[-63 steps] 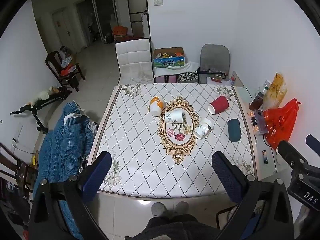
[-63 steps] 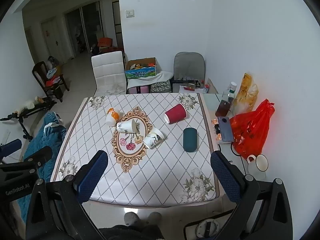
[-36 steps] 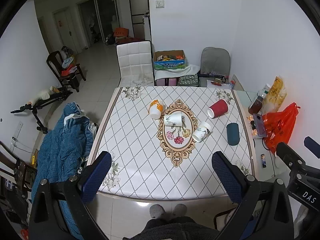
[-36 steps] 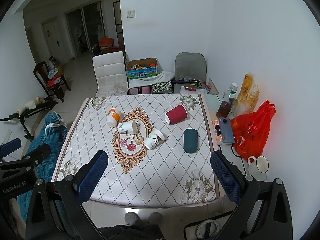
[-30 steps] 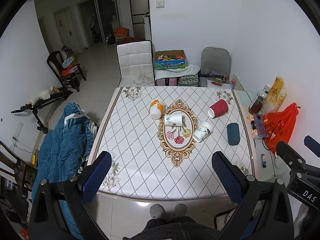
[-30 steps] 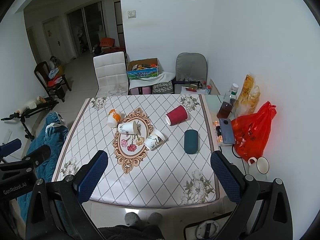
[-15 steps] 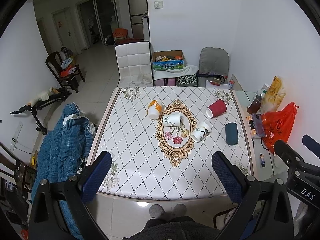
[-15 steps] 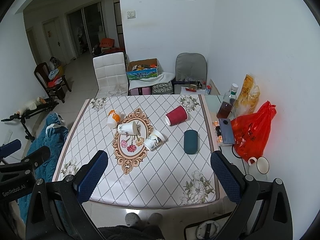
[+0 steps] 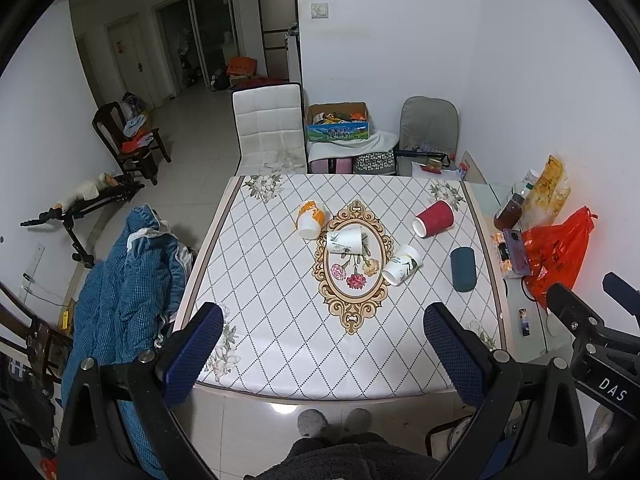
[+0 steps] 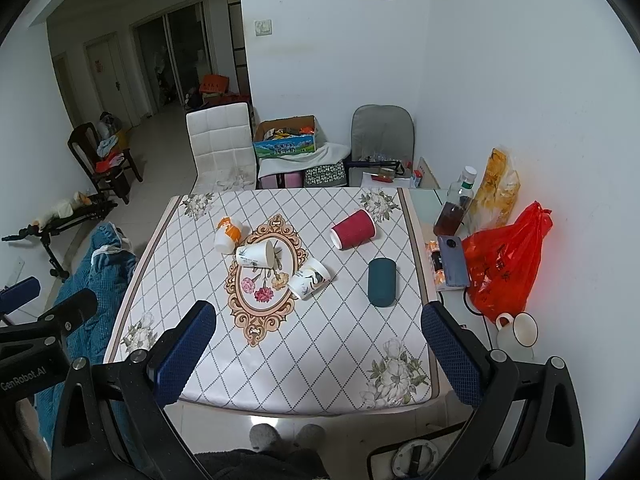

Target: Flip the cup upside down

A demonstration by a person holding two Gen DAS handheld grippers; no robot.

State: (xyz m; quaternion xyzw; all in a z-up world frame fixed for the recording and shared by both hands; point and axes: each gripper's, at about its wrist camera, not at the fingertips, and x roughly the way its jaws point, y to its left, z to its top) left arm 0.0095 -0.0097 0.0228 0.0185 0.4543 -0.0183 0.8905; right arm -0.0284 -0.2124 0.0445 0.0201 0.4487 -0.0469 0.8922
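Several cups lie on their sides on the patterned table point(image 9: 280, 336) point(image 10: 320, 368): an orange-and-white cup point(image 9: 309, 217) point(image 10: 226, 234), a white printed cup point(image 9: 345, 241) point(image 10: 256, 255), a second white printed cup point(image 9: 402, 264) point(image 10: 309, 277), a red cup point(image 9: 434, 218) point(image 10: 354, 229) and a dark teal cup point(image 9: 463, 269) point(image 10: 382, 281). My left gripper point(image 9: 322, 350) and right gripper point(image 10: 320, 350) are both open and empty, held high above the table's near edge, far from the cups.
A red plastic bag point(image 10: 506, 264), a phone point(image 10: 452, 260), a bottle point(image 10: 454, 204) and a white mug point(image 10: 520, 328) stand on a side surface right of the table. A blue blanket point(image 9: 124, 292) lies to the left. Two chairs point(image 9: 270, 128) stand behind the table.
Both views have shifted only slightly; the table looks a little farther than at the start. The cups have not moved and both grippers stay open.
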